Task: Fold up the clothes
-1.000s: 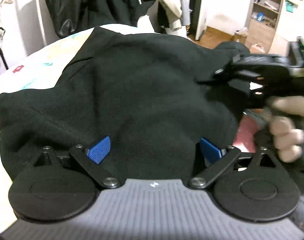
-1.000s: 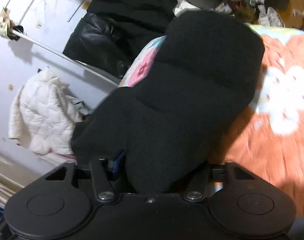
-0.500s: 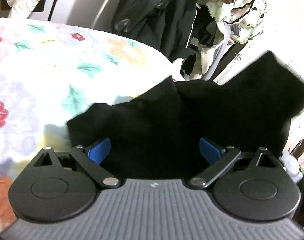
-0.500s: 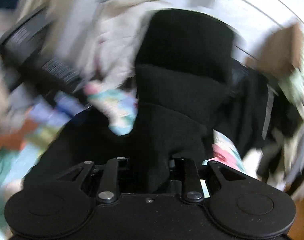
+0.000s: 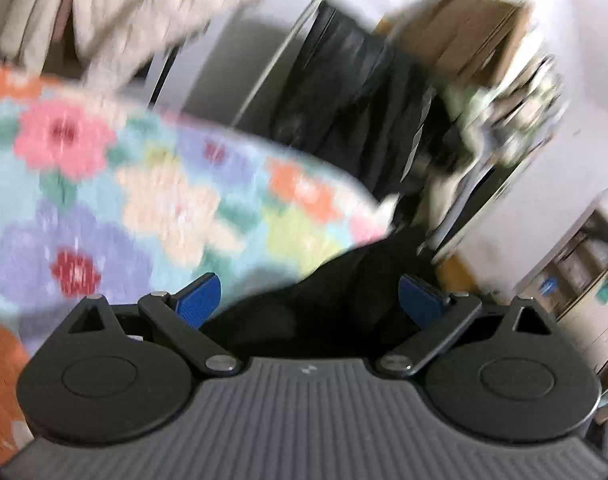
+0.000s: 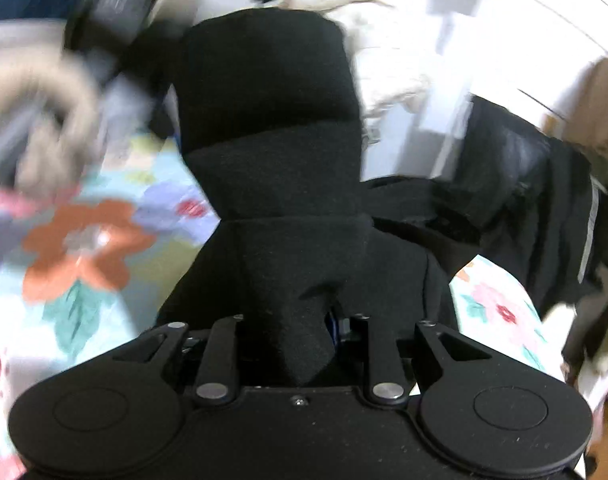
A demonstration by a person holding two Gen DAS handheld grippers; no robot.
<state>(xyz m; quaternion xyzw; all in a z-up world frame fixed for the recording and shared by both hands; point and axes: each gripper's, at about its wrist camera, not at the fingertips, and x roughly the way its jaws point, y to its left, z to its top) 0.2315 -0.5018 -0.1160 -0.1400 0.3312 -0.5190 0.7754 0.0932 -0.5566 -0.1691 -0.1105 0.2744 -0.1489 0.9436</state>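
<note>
Bed covered by a pale-blue floral quilt (image 5: 152, 200) with pink, orange and purple flowers. Black fleece garment (image 6: 280, 184) lies across the quilt near its far edge; view blurred.

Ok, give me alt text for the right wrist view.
The right tongs are shut on a black fleece garment, which rises in folded tiers ahead of the camera. A floral bedspread lies below it, with a blurred hand at left and dark jackets hanging at right.
</note>
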